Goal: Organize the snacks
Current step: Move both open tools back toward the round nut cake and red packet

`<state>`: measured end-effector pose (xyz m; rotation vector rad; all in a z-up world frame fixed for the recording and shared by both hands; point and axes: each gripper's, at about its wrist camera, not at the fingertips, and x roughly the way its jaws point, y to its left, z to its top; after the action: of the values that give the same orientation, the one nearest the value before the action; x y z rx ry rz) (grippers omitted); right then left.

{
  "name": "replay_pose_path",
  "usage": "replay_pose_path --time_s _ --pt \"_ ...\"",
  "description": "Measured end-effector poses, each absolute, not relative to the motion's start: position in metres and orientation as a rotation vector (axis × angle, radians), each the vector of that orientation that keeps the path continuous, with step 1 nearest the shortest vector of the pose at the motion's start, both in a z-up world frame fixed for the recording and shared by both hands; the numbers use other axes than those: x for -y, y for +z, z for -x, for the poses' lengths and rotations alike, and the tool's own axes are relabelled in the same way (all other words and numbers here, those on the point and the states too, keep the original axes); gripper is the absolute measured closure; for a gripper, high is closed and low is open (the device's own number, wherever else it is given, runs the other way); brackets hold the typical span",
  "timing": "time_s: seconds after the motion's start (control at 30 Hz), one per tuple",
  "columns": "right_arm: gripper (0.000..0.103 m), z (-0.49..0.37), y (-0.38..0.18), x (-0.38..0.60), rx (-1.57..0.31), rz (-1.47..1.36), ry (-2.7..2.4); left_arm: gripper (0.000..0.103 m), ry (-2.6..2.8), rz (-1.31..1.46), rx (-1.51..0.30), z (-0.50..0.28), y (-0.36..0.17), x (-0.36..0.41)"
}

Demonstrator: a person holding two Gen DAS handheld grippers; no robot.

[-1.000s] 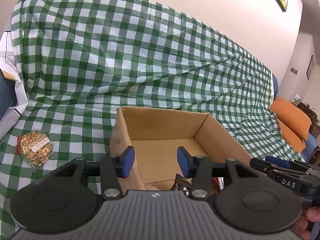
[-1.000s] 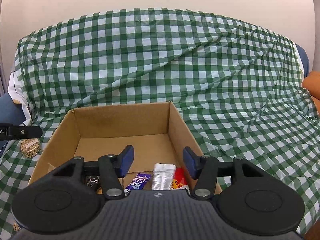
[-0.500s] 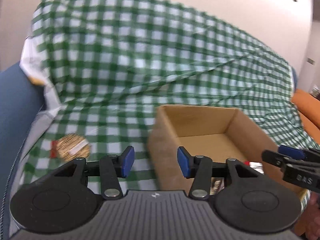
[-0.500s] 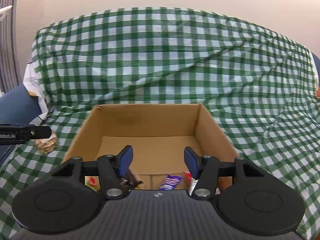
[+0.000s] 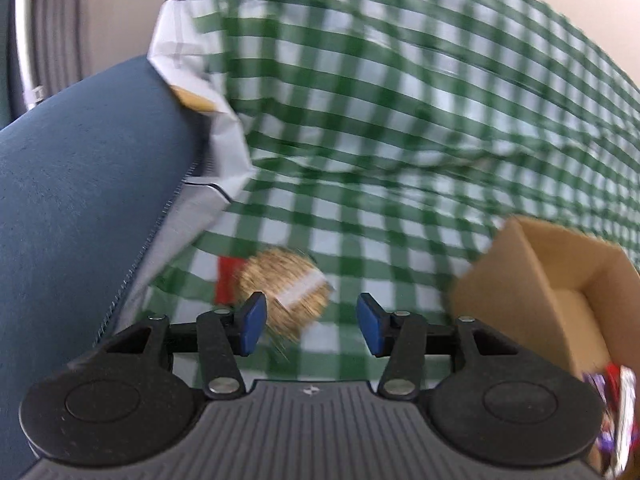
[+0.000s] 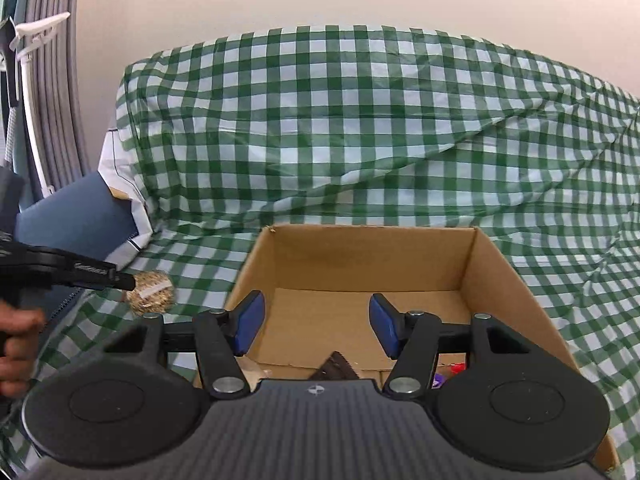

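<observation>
Cardboard box [image 6: 360, 264] on checked cloth [image 6: 360, 128] holds wrapped snacks [image 6: 335, 368] at its near end; round golden snack pack [image 5: 286, 288], white-labelled, lies left of it, beyond left claw [image 5: 308, 324], opening, empty; right claw [image 6: 316, 326] spread, empty.

A sofa draped in a green checked cloth [image 6: 360, 128] carries an open cardboard box [image 6: 496, 264] and, near the sofa's left edge, a round wrapped snack [image 6: 154, 294] lying apart from it.
</observation>
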<state>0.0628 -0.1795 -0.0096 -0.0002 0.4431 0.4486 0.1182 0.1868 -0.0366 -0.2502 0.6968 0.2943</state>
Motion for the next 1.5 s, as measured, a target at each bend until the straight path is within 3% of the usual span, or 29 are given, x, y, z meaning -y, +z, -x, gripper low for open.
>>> replay_pose_path --time_s 0.17,0.8,0.9,1.1,1.3,1.5 --pt "0.043 -0.067 -0.009 0.179 -0.443 -0.021 0.471 0.033 0.366 0.332 -0.661 -0.141 -0.047 -0.223" --pt "0.043 -0.077 -0.012 0.179 -0.457 -0.049 0.497 0.029 0.325 0.422 -0.804 -0.199 -0.108 -0.256" --pt "0.043 -0.078 -0.012 0.177 -0.459 -0.044 0.497 0.038 0.288 0.418 -0.818 -0.196 -0.107 -0.252" --pt "0.043 -0.078 -0.012 0.173 -0.459 -0.039 0.493 0.045 0.177 0.420 -0.937 -0.183 -0.102 -0.233" --pt "0.043 -0.075 -0.014 0.169 -0.458 -0.015 0.501 0.047 0.046 0.368 -1.105 -0.145 -0.101 -0.205" --pt "0.043 -0.068 -0.013 0.163 -0.461 -0.022 0.516 0.053 -0.062 0.337 -1.140 -0.095 -0.086 -0.193"
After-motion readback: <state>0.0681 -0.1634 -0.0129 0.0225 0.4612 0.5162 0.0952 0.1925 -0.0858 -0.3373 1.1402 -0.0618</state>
